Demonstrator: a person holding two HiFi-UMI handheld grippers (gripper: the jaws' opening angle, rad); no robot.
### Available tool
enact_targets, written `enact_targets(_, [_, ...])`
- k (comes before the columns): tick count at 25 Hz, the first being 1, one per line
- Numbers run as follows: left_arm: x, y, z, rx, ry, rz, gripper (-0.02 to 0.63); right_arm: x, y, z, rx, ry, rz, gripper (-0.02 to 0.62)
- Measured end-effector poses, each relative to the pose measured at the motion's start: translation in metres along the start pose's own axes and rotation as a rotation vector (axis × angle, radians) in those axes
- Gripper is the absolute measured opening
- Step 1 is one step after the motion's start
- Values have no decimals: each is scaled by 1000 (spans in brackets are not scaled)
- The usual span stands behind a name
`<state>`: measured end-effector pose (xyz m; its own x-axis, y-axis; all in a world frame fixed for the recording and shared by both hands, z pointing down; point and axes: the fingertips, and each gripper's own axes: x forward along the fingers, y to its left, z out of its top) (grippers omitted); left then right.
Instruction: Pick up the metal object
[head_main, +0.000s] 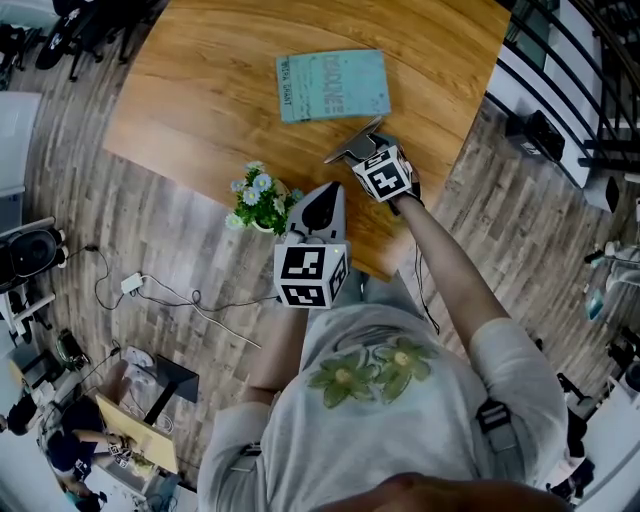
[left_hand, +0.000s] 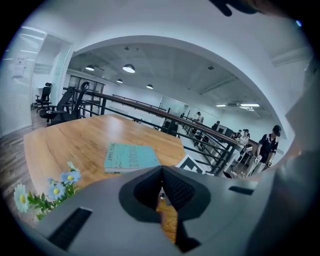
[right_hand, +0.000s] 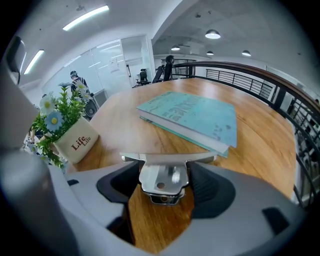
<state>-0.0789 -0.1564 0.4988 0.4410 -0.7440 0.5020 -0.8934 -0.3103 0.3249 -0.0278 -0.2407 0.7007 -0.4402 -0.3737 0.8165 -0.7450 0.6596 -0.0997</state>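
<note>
So only the right gripper view really shows the grab. The right gripper (right_hand: 165, 172) has its jaws clamped on the metal object (right_hand: 161, 184), a shiny bracket-looking thing, just beside the teal book (right_hand: 192, 117) on the wooden table (right_hand: 260, 150). I can't tell if it's clear of the wood. In the head view it's just a silvery sliver.

The left gripper (left_hand: 161, 172) has its jaws pressed together with nothing in them.

Count: one book, one flower pot (right_hand: 75, 142), one metal piece, two grippers.

The pot reads "Life Life" (legible only from the right gripper view), and the book's cover print is too blurry to read. Only the left gripper view catches the people (left_hand: 270, 145) beyond the railing.
</note>
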Motion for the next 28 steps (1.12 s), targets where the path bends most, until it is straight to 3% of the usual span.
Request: enact_targets(28, [13, 6, -22, -30, 69, -6, 15, 3, 0, -14, -51, 24, -26, 291])
